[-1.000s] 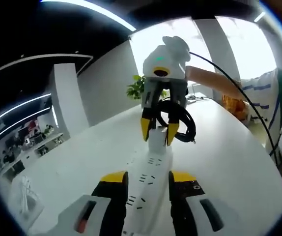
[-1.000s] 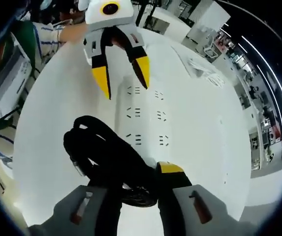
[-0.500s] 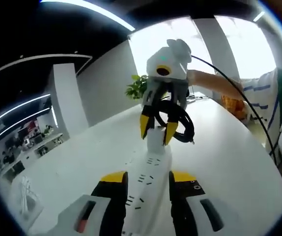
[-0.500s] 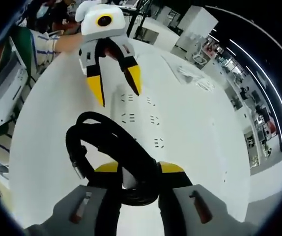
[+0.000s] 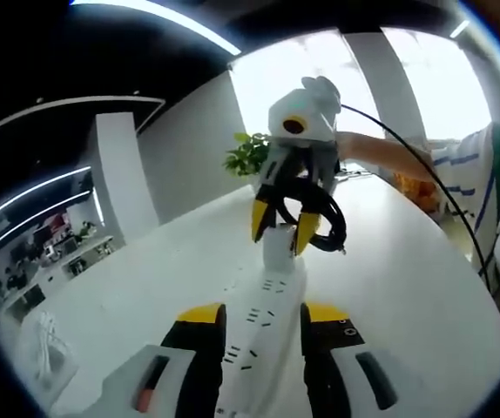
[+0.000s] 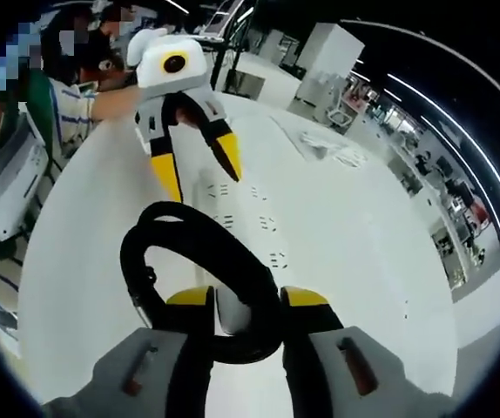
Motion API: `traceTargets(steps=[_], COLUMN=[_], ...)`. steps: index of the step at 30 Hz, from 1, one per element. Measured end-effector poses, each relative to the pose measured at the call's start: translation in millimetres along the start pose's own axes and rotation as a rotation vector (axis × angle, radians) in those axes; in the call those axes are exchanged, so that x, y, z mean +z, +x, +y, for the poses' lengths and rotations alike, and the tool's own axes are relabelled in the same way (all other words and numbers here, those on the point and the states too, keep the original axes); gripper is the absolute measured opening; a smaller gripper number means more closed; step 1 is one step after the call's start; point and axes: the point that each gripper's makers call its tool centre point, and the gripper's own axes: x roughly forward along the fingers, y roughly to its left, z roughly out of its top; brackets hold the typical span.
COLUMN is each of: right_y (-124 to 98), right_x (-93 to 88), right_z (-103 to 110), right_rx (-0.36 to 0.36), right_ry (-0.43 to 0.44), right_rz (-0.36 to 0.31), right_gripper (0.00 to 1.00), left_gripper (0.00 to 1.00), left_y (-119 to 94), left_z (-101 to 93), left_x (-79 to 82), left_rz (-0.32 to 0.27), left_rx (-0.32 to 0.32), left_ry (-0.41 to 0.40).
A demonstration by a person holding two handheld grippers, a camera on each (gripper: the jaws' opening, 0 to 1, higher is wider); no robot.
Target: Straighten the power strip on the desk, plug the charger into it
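A white power strip (image 5: 267,305) lies lengthwise along the white desk (image 5: 407,287), its sockets facing up. My left gripper (image 5: 263,315) has its jaws closed on the strip's sides at the near end. From the top of the left gripper view comes my right gripper (image 5: 283,228), holding the strip's far end together with the coiled black cable (image 5: 324,218). In the right gripper view, the right gripper (image 6: 246,300) pinches the white strip end (image 6: 233,312) with the black cable coil (image 6: 193,257) looped over it. The left gripper (image 6: 196,163) straddles the power strip (image 6: 250,218) farther along.
A person's arm (image 5: 385,155) reaches over the desk, and a person in a striped shirt (image 6: 67,100) sits at its edge. A green plant (image 5: 246,157) stands at the far end. A white cable bundle (image 5: 45,344) lies on the desk. A white box (image 6: 6,187) sits beside it.
The right gripper has risen and tilted a little, with the cable coil still in it. The strip's white end now shows between its jaws. The left gripper has held still.
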Motion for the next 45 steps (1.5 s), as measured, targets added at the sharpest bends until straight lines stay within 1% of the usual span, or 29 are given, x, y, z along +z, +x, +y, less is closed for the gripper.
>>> traceTargets(steps=[4, 8, 11, 15, 20, 26, 30, 35, 41, 45], right_y=[-0.8, -3.8, -7.0, -9.8, -13.4, -16.7, -20.4, -27.5, -35.8, -41.0], right_x=[0.5, 2.3, 4.1, 3.3, 4.9, 6.9, 6.5, 6.0, 2.5, 1.5], right_z=[-0.4, -4.8, -4.4, -3.1, -1.2, 0.9, -0.4, -0.4, -2.0, -0.4], right_rx=[-0.005, -0.030, -0.024, -0.037, -0.058, -0.065, -0.078, -0.092, -0.124, -0.147], right_ry=[0.031, 0.044, 0.072, 0.083, 0.093, 0.115, 0.131, 0.168, 0.202, 0.217], right_rz=[-0.029, -0.063, -0.098, -0.122, -0.170, -0.232, -0.262, -0.316, -0.358, -0.380], right_gripper=[0.31, 0.31, 0.32, 0.32, 0.31, 0.32, 0.32, 0.32, 0.32, 0.32], left_gripper=[0.34, 0.34, 0.34, 0.34, 0.34, 0.34, 0.34, 0.34, 0.34, 0.34], left_y=[-0.2, -0.7, -1.2, -2.1, -2.7, -3.3, -3.6, -4.9, -7.1, -8.9], left_z=[1.6, 2.4, 2.8, 2.9, 5.2, 5.4, 6.8, 10.1, 13.3, 12.0], left_x=[0.3, 0.2, 0.2, 0.4, 1.1, 0.5, -0.3, 0.3, 1.7, 2.9], left_rz=[0.001, 0.001, 0.000, -0.002, -0.003, -0.003, -0.001, -0.003, -0.003, -0.004], left_rx=[0.002, 0.004, 0.007, 0.011, 0.013, 0.015, 0.021, 0.027, 0.032, 0.024], left_ry=[0.001, 0.000, -0.002, -0.001, -0.002, -0.004, -0.006, -0.010, -0.009, -0.003])
